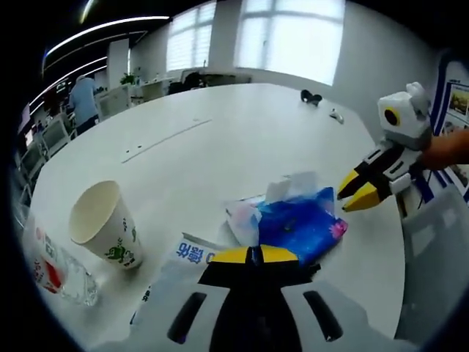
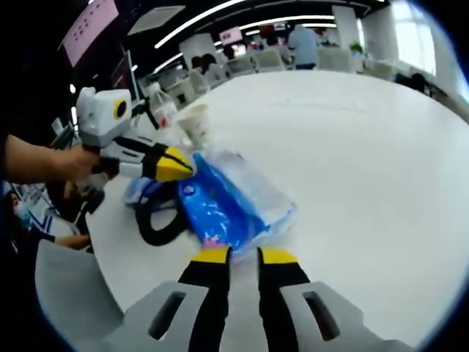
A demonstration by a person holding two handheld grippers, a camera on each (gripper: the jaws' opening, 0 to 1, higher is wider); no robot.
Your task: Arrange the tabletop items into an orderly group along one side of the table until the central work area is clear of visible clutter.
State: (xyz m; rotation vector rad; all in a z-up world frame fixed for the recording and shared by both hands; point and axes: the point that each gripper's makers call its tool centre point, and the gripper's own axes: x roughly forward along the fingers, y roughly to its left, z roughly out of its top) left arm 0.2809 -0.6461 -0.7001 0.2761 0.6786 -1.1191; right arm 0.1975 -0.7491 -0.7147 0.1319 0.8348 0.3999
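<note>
A blue tissue pack with clear wrapping and a pink corner lies on the white table. My left gripper is shut, its yellow tips pinching the pack's near edge. In the right gripper view the left gripper meets the corner of the pack. My right gripper is slightly open just short of the pink corner, nothing between its fingers. The left gripper view has the right gripper beside the pack's far side. A paper cup and a plastic bottle stand to the left.
A white and blue packet lies under my left gripper. A black loop sticks out from under the pack. The cup and bottle stand near the table edge. Small dark items sit far off. A grey chair stands close.
</note>
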